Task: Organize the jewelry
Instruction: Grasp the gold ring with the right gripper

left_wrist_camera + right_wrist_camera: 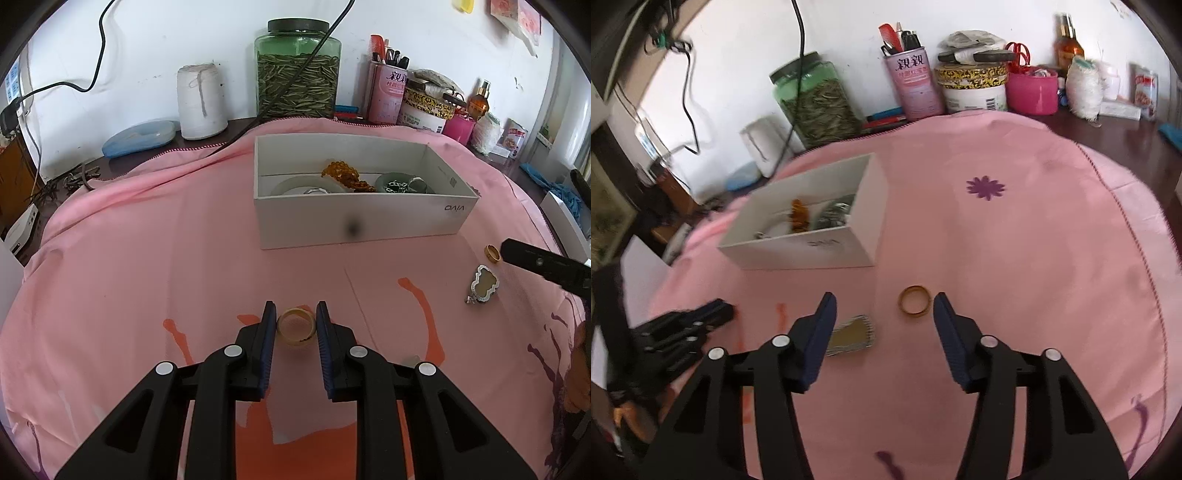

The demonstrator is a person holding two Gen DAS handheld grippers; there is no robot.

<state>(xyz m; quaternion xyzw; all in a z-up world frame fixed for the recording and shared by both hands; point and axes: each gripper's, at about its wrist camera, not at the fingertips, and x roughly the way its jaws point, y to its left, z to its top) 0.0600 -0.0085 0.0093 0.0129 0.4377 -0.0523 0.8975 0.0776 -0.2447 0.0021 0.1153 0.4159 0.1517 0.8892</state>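
Left tongs (296, 314) spread around cream ring (296, 327) on pink cloth (147, 258), touch unclear. Right tongs (884, 308) released, beside gold ring (915, 304) and pendant (851, 336). Purple flower print (985, 187) seen only from right wrist.

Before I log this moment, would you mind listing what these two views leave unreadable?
- White box contents: in the left wrist view its front wall cuts off the lower part of the amber beads; in the right wrist view they are blurred.
- Left gripper: whether its fingers touch the pale ring is unclear.
- Silver-framed pendant: partly hidden by a finger of the right gripper.
- Gold ring: too small for detail in the left wrist view.
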